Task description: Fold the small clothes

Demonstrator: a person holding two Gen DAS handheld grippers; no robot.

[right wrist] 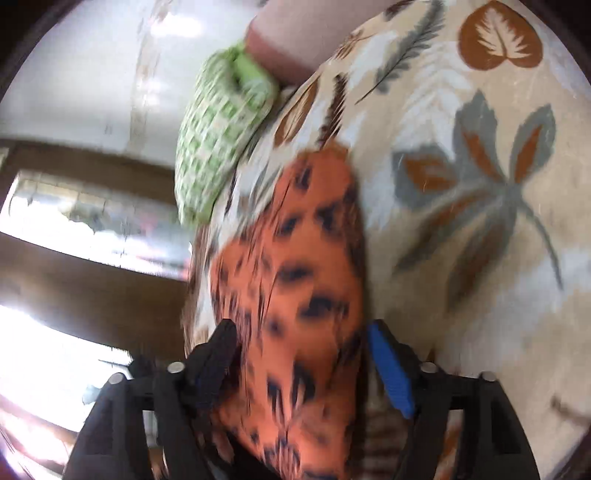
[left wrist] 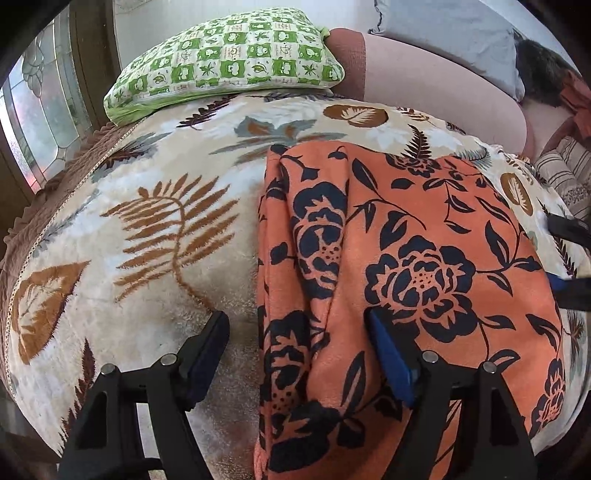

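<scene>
An orange garment with black flowers (left wrist: 406,258) lies spread on a cream leaf-print blanket (left wrist: 147,229). My left gripper (left wrist: 297,332) is open, its fingers straddling the garment's left folded edge close to the cloth. In the right wrist view, which is blurred, the same garment (right wrist: 291,266) runs between the fingers of my right gripper (right wrist: 299,343), which is open. The right gripper also shows at the right edge of the left wrist view (left wrist: 569,258).
A green checked pillow (left wrist: 229,62) lies at the blanket's far edge, beside a pink cushion (left wrist: 424,70) and a grey pillow (left wrist: 450,33). A window (left wrist: 44,110) is on the left. A striped cloth (left wrist: 561,170) lies at far right.
</scene>
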